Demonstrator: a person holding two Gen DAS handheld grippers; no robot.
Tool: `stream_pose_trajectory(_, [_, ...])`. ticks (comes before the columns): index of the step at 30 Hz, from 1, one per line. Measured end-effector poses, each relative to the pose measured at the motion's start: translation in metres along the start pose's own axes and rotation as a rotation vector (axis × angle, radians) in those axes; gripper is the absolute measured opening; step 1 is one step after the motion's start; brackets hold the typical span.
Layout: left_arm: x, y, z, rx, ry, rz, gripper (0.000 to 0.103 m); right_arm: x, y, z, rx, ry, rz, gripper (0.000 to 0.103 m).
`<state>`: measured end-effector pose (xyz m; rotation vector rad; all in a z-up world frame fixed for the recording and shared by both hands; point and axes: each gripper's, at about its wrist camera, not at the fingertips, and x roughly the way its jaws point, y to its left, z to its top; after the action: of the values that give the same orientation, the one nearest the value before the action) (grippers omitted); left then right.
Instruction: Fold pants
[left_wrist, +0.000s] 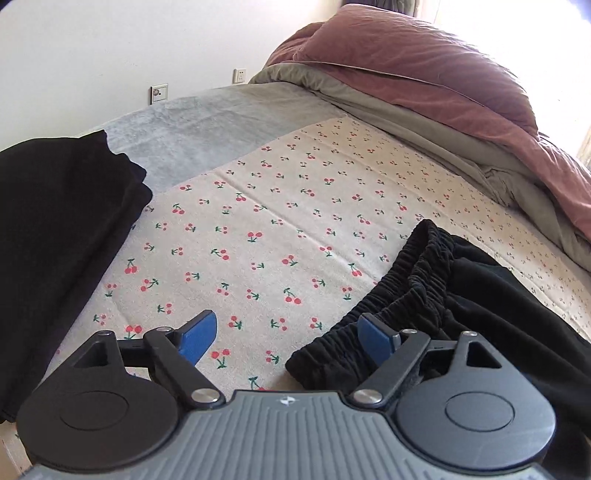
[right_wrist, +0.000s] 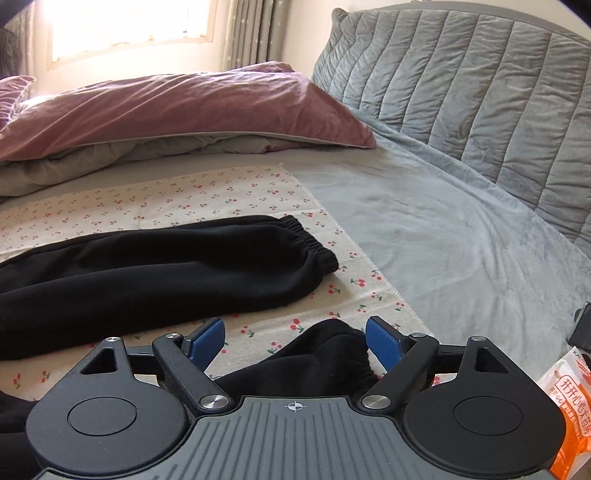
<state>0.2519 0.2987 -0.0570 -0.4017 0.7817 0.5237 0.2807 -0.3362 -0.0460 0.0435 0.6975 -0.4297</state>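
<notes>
Black pants (right_wrist: 147, 266) are laid across the cherry-print cloth (right_wrist: 207, 192) on the bed, long axis left to right in the right wrist view, cuffs at right, elastic waistband (left_wrist: 399, 295) in the left view. Jaws of left gripper (left_wrist: 286, 336) and right gripper (right_wrist: 295, 341) are seen apart, nothing clamped. Folded black cloth (left_wrist: 55, 229) lies left; pink duvet (right_wrist: 184, 107) behind.
</notes>
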Motion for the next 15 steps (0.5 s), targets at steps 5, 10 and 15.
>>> stream_pose_trajectory(5, [0.023, -0.054, 0.013, 0.148, 0.031, -0.103, 0.082, -0.002, 0.042, -0.007, -0.108, 0.016, 0.053, 0.085])
stream_pose_trajectory(10, [0.066, -0.108, 0.030, 0.240, 0.049, -0.125, 0.082, 0.003, 0.080, -0.011, -0.187, 0.039, 0.116, 0.085])
stream_pose_trajectory(15, [0.112, -0.140, 0.017, 0.303, 0.045, -0.080, 0.043, 0.015, 0.092, -0.010, -0.163, 0.094, 0.174, 0.085])
